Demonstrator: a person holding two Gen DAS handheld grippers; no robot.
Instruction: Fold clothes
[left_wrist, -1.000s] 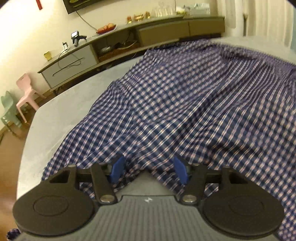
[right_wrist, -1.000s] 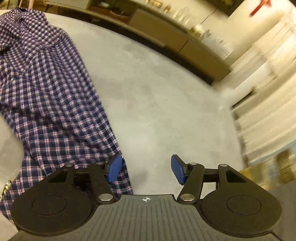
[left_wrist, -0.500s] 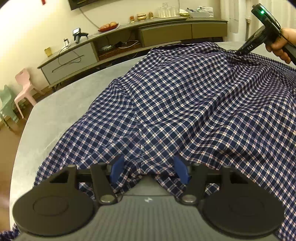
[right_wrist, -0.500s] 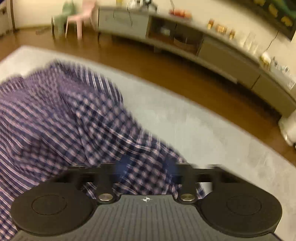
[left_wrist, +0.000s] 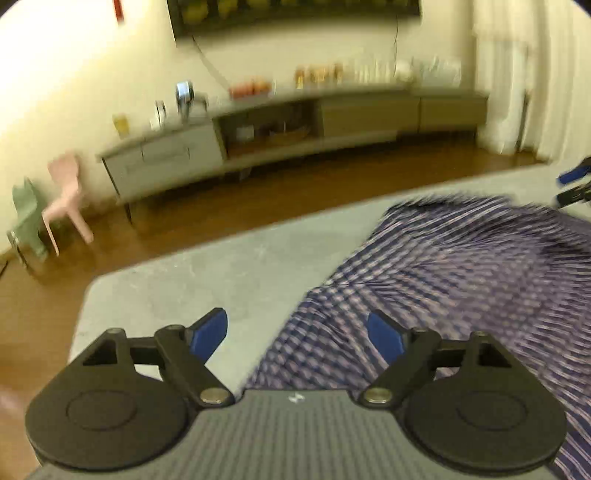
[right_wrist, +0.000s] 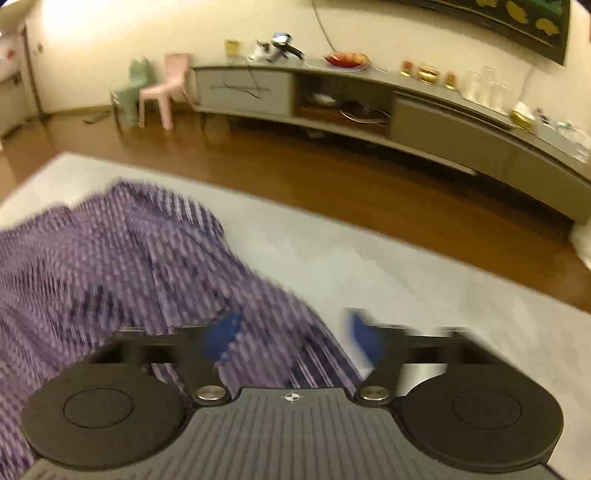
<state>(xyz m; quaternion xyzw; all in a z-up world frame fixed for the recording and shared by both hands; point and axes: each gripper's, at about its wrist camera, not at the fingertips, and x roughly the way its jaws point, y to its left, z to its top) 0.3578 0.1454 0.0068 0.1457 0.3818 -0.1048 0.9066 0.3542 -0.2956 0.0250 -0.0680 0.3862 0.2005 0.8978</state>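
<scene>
Both jaws opening, nothing pinched. Left gripper (left_wrist: 295, 334) and right gripper (right_wrist: 291, 332) hang over the shirt (left_wrist: 461, 280), which lies rumpled on the grey table (left_wrist: 221, 273). I'd flatten it, then pinch a clean hem before folding.

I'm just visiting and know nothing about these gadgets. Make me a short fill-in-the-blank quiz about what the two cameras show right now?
1. The checked shirt lies on a ____ surface.
2. The pads on the left gripper fingers are coloured ____.
3. Against the far wall, a pink ____ stands beside a green one.
4. The right gripper has its jaws opening, with ____ cloth lying between and under them.

Missing words: grey; blue; chair; checked
</scene>
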